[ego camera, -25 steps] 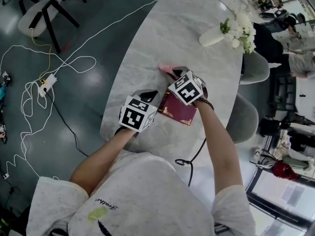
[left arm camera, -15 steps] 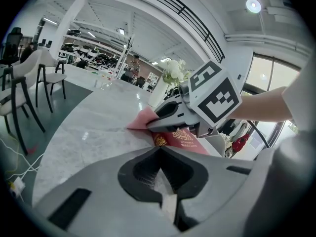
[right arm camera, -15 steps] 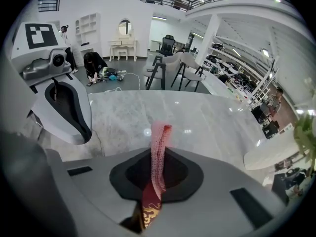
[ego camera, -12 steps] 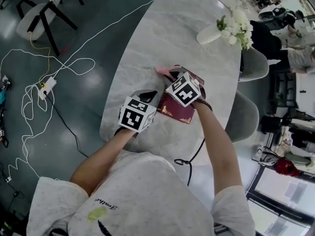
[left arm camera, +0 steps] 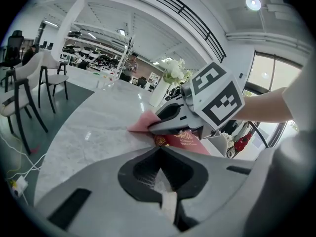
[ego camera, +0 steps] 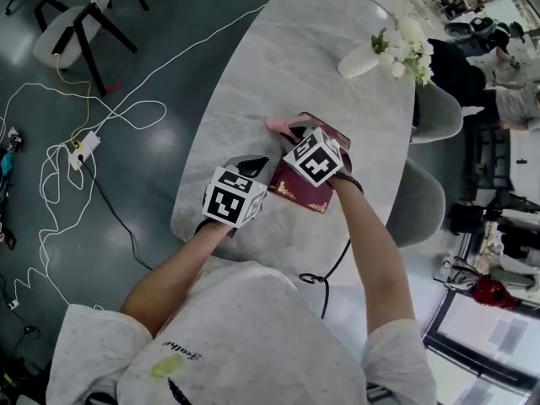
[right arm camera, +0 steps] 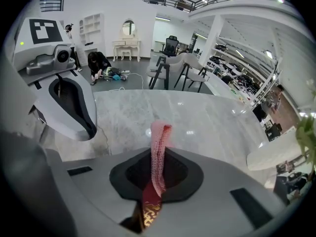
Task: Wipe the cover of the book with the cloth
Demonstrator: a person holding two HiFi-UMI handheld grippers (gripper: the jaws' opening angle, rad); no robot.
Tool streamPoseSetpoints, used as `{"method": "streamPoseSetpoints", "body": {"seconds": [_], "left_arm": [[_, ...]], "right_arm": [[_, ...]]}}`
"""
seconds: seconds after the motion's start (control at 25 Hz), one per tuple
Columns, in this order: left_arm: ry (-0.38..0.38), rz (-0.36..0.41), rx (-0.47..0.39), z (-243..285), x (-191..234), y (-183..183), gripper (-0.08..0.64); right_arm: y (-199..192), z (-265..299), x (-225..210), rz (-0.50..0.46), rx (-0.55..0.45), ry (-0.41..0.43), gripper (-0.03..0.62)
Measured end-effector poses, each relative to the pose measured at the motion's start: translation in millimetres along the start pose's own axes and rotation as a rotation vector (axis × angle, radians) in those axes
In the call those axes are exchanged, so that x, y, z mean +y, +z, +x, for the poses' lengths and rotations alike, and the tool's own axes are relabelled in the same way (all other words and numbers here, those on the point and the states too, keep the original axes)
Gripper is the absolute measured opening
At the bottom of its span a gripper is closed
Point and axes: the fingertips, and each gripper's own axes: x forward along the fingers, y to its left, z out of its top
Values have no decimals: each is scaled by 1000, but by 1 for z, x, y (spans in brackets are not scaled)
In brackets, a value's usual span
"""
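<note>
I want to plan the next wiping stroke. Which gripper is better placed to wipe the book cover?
Right. The right gripper is shut on the pink cloth, directly over the red book. The left gripper holds no cloth and sits at the book's near edge.

Marble table [ego camera: 278,66] on a dark glossy floor [ego camera: 169,24] strewn with white cables [ego camera: 51,142].

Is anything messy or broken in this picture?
Nothing on the table looks broken or spilled: the book lies flat, and the right gripper pinches the pink cloth over it. The only messy bit is the floor beside the table, where white cables sprawl in loose loops.
</note>
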Motion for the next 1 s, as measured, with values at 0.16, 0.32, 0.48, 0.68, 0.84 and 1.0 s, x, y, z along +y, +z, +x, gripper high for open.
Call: {"method": "streamPoseSetpoints", "body": {"seconds": [0.16, 0.32, 0.48, 0.68, 0.84, 1.0], "left_arm": [[10, -5, -2, -2, 1, -2, 6], [18, -7, -10, -4, 1, -3, 6], [18, -7, -11, -6, -1, -4, 6], [21, -11, -17, -8, -2, -5, 6], [24, -11, -23, -10, -2, -5, 6], [30, -12, -29, -14, -3, -4, 6]], "right_arm": [[-2, 0, 4, 0, 0, 9, 18], [-2, 1, 10, -9, 0, 18, 18], [-2, 0, 15, -20, 6, 30, 18], [-1, -1, 21, -34, 9, 34, 18], [-1, -2, 25, -37, 6, 35, 18], [-2, -4, 28, -40, 8, 38, 18]]}}
